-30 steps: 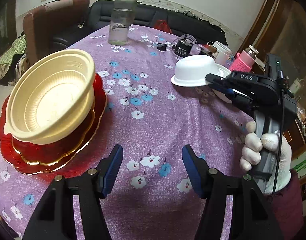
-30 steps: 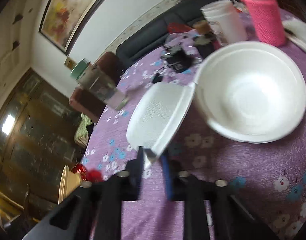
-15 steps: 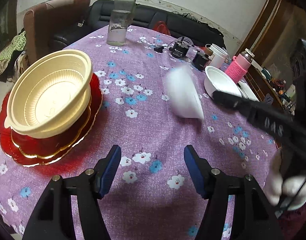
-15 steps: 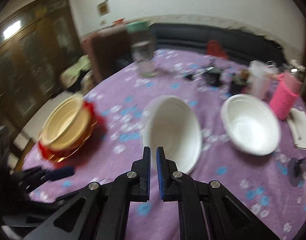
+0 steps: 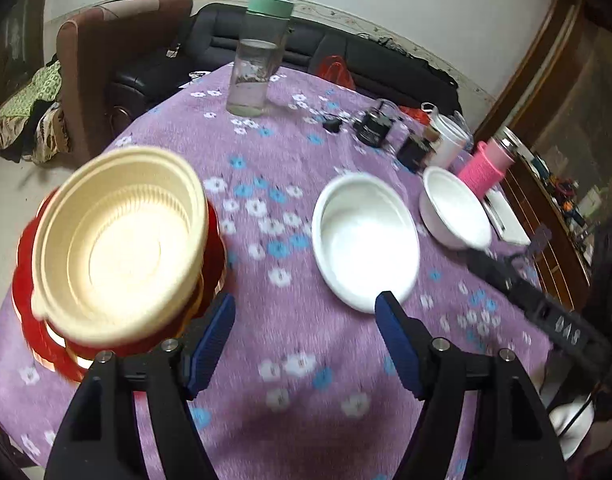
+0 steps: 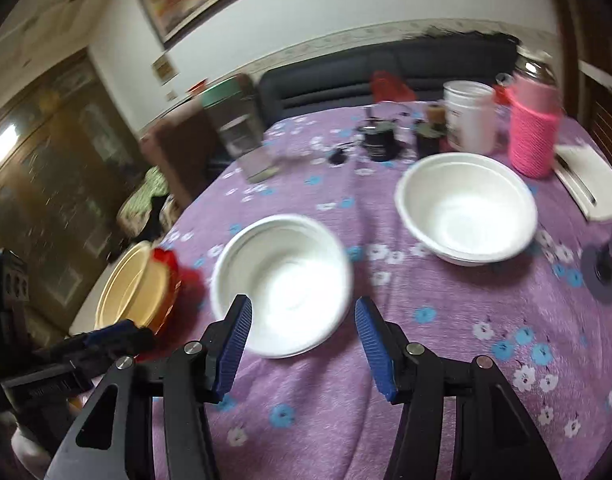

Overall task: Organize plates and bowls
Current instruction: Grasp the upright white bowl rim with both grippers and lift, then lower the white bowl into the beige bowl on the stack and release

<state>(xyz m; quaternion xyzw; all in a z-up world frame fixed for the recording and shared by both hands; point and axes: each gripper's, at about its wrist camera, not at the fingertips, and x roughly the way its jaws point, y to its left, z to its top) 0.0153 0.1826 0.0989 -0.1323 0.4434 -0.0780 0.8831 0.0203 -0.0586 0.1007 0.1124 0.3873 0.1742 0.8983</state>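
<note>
The near white bowl (image 6: 282, 284) sits upright on the purple tablecloth (image 6: 446, 360), directly ahead of the right gripper (image 6: 302, 344), whose jaws are spread wide and empty with the bowl's near rim lying just between and beyond the fingertips. The left gripper (image 5: 306, 340), also spread and empty, has that bowl ahead and to its right and the yellow bowl (image 5: 118, 248) on the red plate (image 5: 38, 344) to its left. The right gripper looks the nearer to the white bowl, the far white bowl (image 6: 466, 216) standing well apart behind.
</note>
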